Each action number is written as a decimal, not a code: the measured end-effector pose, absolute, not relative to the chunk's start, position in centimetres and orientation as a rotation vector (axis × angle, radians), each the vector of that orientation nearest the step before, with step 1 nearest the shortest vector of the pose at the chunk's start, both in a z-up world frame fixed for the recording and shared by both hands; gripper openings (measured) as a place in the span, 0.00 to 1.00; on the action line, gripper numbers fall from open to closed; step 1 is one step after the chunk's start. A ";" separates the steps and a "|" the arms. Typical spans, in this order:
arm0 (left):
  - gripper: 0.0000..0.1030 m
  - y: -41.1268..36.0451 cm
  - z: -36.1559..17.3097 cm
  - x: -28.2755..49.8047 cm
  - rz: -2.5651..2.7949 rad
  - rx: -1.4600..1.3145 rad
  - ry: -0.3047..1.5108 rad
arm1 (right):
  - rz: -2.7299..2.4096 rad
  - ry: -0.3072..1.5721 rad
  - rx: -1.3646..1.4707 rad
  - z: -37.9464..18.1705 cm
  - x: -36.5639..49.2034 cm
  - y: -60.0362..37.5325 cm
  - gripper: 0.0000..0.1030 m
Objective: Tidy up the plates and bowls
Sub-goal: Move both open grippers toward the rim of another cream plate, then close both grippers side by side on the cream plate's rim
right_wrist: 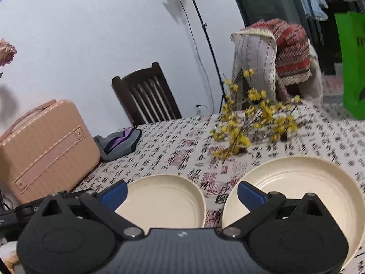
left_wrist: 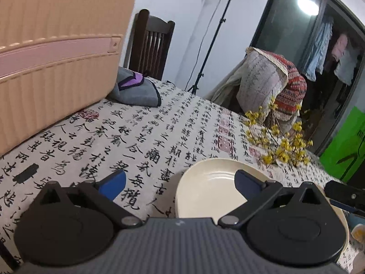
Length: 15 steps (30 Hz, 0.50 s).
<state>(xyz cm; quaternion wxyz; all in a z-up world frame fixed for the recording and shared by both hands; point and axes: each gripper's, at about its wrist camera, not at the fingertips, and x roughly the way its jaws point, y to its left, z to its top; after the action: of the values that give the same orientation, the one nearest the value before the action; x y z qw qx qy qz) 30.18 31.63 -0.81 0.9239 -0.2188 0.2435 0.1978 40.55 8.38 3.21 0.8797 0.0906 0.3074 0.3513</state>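
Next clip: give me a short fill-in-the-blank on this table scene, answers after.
1. The right wrist view shows ____ cream plates side by side.
2. Both the left gripper and the right gripper are ____.
3. The flowers beyond the plates are ____.
4. The gray pouch lies beside the pink ____.

Answers: two; open; yellow; suitcase

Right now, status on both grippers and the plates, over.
Left gripper open, empty. Right gripper open, empty. Two cream plates, smaller plate and larger plate, side by side on the tablecloth. Yellow flower branch beyond them.
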 end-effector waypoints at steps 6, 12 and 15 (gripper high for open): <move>1.00 31.5 -1.7 30.8 0.399 -0.453 0.542 | 0.729 0.702 0.178 1.0 41.5 9.1 0.89; 1.00 32.0 -2.2 30.9 0.403 -0.487 0.560 | 0.724 0.757 0.198 -1.3 42.5 9.3 0.75; 1.00 32.2 -2.3 31.0 0.399 -0.501 0.566 | 0.739 0.721 0.218 -1.0 42.1 9.0 0.70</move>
<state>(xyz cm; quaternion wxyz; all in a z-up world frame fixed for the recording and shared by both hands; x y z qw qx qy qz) 30.97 32.23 -2.30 0.9101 -0.2429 0.2743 0.1936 42.08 8.98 -1.05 0.8640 0.1042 0.3442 0.3524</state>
